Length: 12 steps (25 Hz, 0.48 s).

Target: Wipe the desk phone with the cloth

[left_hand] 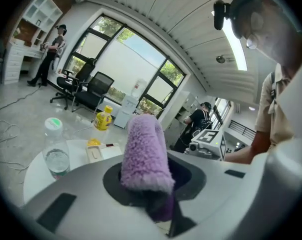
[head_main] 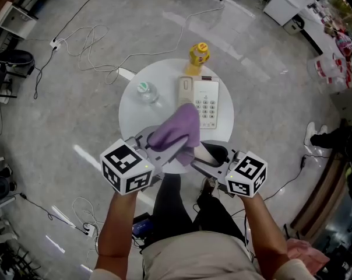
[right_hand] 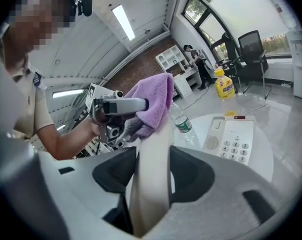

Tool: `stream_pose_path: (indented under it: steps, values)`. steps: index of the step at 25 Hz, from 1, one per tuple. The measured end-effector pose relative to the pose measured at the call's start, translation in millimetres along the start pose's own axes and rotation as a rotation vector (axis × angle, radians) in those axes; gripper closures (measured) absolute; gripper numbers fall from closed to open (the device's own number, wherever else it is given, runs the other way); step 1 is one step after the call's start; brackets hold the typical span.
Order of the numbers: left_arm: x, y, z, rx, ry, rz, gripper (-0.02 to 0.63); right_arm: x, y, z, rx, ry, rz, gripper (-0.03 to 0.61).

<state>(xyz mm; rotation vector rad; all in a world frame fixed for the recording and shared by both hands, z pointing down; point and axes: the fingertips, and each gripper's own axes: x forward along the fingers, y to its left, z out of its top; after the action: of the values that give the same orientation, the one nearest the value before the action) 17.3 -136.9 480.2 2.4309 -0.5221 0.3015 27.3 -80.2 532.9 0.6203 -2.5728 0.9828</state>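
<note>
The left gripper (head_main: pixel 154 149) is closed down narrow on a purple cloth (head_main: pixel 179 128). Its jaws pinch one bunched end, and the rest of the cloth stands out beyond the tips as a thick fuzzy roll. The cloth is in the air over the near edge of the round white table (head_main: pixel 133 116), just in front of the desk phone (head_main: pixel 206 102) and not resting on it.

To the right, the right gripper (head_main: pixel 205 161) has its jaws fairly wide and closed on a long cream piece (right_hand: pixel 150 184). This looks like the phone's handset, since the left side of the phone shows a bare cradle. In the right gripper view the far end of this piece runs up against the cloth, so the two seem to be touching or very nearly so.

On the table a water bottle (head_main: pixel 145 92) stands to the left of the phone. A yellow bottle (head_main: pixel 198 54) stands just behind the phone at the far edge.

The task appears to be in its middle. The cloth is gripped, the handset seems to be lifted, and the cloth is meeting it. The pictures do not show how much of the handset has been rubbed. The keypad and body of the phone lie uncovered, with the cloth off them. They likely remain to be wiped, and then the handset has to be set back in its cradle.
</note>
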Motion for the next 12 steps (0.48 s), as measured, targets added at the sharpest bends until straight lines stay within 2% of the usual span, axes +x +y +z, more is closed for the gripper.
stream_pose_path:
  steps: [6, 12]
  values:
    - [-27, 43, 10, 0.030, -0.024, 0.189, 0.541, -11, -2, 4, 0.031, -0.013, 0.005, 0.385]
    - [-43, 57, 8, 0.021, -0.036, 0.244, 0.543, -16, -12, 7, 0.063, -0.026, -0.019, 0.385]
